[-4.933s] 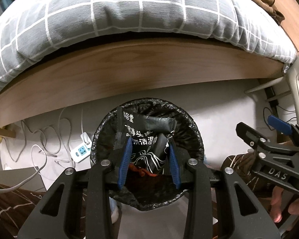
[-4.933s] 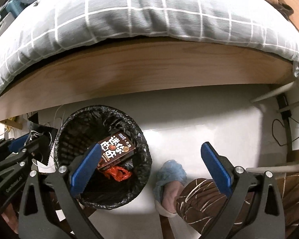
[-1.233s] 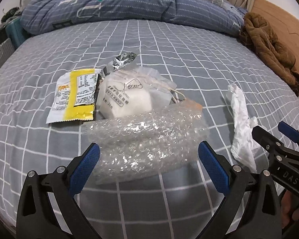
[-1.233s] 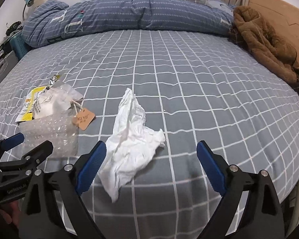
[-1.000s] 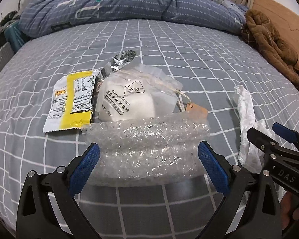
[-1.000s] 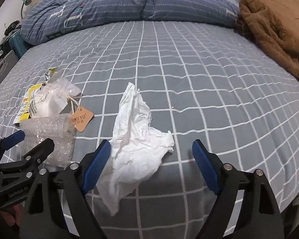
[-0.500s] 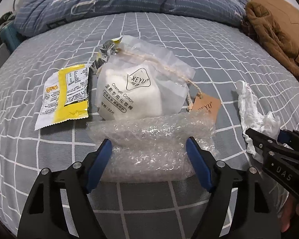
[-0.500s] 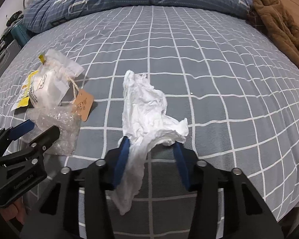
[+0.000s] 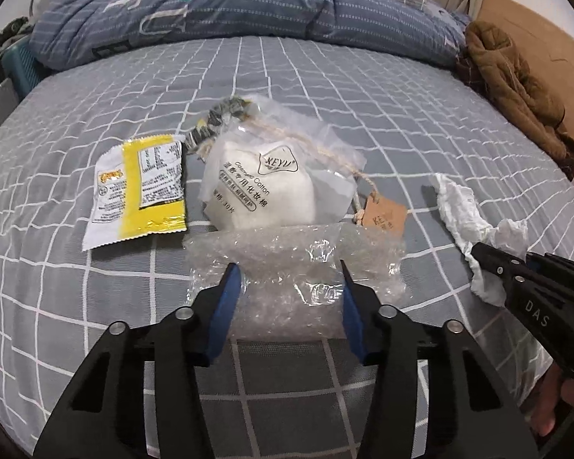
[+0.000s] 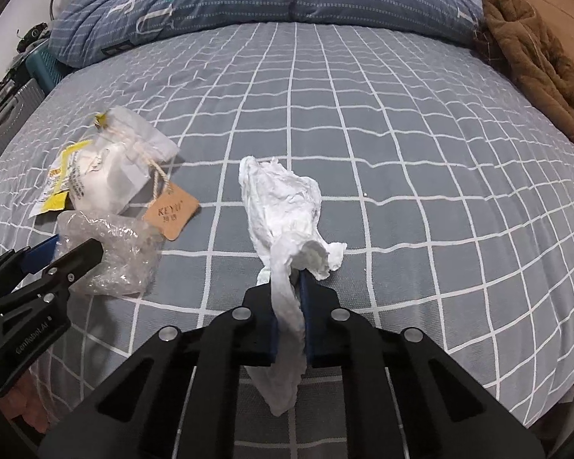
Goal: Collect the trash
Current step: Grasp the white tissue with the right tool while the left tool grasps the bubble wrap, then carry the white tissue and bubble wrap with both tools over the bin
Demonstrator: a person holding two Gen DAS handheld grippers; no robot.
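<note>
On the bed (image 10: 401, 153), the right tool (image 10: 289, 306) pinches the tissue (image 10: 283, 206) at lower centre; the left tool (image 9: 287, 287) is closing around bubble wrap (image 9: 287, 260), lower centre.

Crumpled white tissue (image 10: 283, 206) and bubble wrap (image 9: 291, 267) on bed.

Both wrist cams sit low and close over the bed's (image 9: 287, 88) near edge, angled down toward the far pillow end; both catch the bubble wrap (image 9: 291, 267) and tissue (image 10: 283, 206).
</note>
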